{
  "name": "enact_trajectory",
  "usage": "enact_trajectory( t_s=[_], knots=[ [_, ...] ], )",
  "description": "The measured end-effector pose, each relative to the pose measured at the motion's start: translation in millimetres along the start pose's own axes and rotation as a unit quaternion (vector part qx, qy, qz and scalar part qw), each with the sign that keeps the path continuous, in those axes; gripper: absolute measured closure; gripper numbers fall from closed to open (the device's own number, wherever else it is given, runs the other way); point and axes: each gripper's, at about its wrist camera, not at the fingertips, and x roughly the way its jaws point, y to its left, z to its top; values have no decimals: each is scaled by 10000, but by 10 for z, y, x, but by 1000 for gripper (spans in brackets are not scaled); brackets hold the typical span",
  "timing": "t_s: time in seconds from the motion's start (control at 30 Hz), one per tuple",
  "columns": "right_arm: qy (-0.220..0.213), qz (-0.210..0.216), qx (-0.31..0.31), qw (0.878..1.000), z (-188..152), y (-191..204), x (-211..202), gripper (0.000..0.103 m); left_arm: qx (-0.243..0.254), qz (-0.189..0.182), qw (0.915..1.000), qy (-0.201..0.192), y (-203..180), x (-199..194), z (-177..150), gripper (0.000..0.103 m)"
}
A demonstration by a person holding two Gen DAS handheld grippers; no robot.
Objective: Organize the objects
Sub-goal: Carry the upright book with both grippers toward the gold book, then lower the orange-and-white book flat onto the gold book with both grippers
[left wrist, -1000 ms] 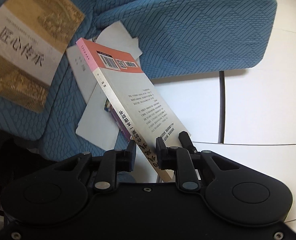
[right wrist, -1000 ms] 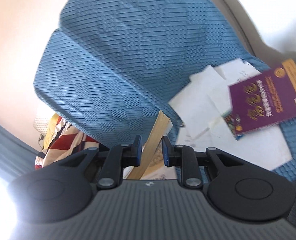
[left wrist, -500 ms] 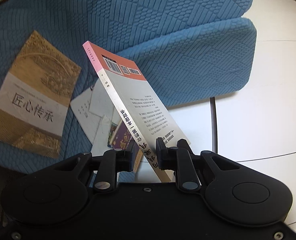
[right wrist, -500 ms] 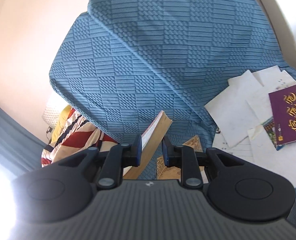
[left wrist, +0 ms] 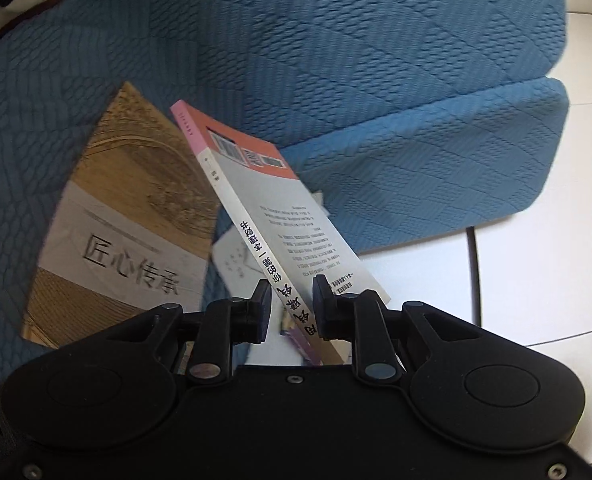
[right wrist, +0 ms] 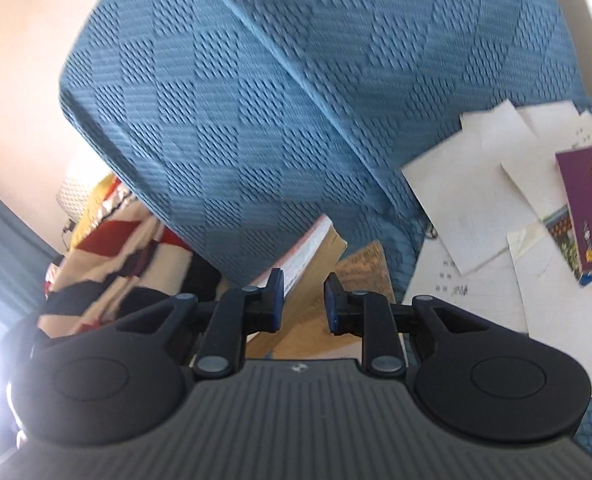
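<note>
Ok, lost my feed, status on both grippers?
Left gripper shut on white-spined book. Right gripper shut on tan book. Loose papers, purple book on blue sofa.

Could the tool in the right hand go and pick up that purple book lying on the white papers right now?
Probably not yet: the right tool is already closed on a tan-covered book. The purple book itself lies uncovered on the papers.
</note>
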Motion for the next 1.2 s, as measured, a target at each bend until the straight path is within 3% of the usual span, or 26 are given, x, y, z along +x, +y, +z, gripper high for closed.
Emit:
enact_trajectory(
  t_s=[0.13,0.4,0.87,1.2],
  knots=[
    [27,-140,-316,9994,-185,-7,183,78,22,208,9997,-121,224,102,43,83],
    [281,-224,-375,9986,-360,-99,433,77,-59,688,9975,-161,418,238,161,84],
    [799,-389,-456,9950,-658,-16,522,77,-68,1416,9898,-129,606,280,100,84],
    [1238,-495,117,9910,-912,-166,598,77,-24,1935,9811,-28,720,314,38,83]
  ],
)
